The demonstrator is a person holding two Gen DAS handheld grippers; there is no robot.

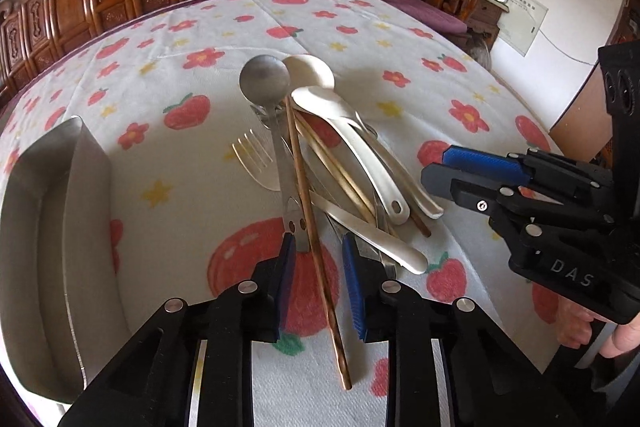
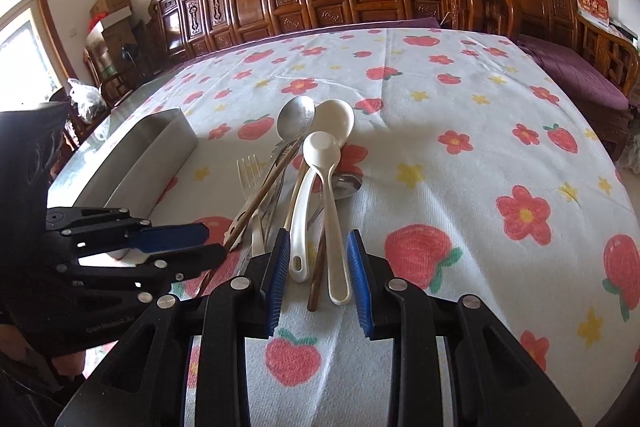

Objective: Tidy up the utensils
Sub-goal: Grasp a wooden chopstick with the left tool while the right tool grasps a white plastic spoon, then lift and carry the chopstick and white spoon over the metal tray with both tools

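Left gripper (image 1: 318, 241): one, with blue pads set to a narrow gap. A brown chopstick (image 1: 304, 187) runs between the fingers and the pads do not visibly press on it.
Right gripper (image 2: 318, 235): one, jaws a little apart. Two white handle ends and one chopstick end show between its fingers. No clamping shows, and whether a pad touches them cannot be told.
Utensil heap: one loose pile in the middle of the table, just ahead of both grippers, handles towards them.
White spoons: two, a round-bowled one (image 2: 334, 119) and a smaller one (image 2: 321, 147) lying over it.
Metal spoons: two, one (image 1: 264, 77) at the far end and one (image 2: 346, 185) partly buried under the white handles.
Fork (image 1: 256, 163): one, pale, on the heap's left edge, tines pointing away.
Chopsticks: at least three brown ones. The pile hides the exact count.
Metal tray (image 1: 60, 207): one, to the left of the heap and apart from it.
Tablecloth (image 1: 180, 67): one, white with red flowers and strawberries.
Hand (image 1: 600, 331): one in view, holding the right gripper's grip.
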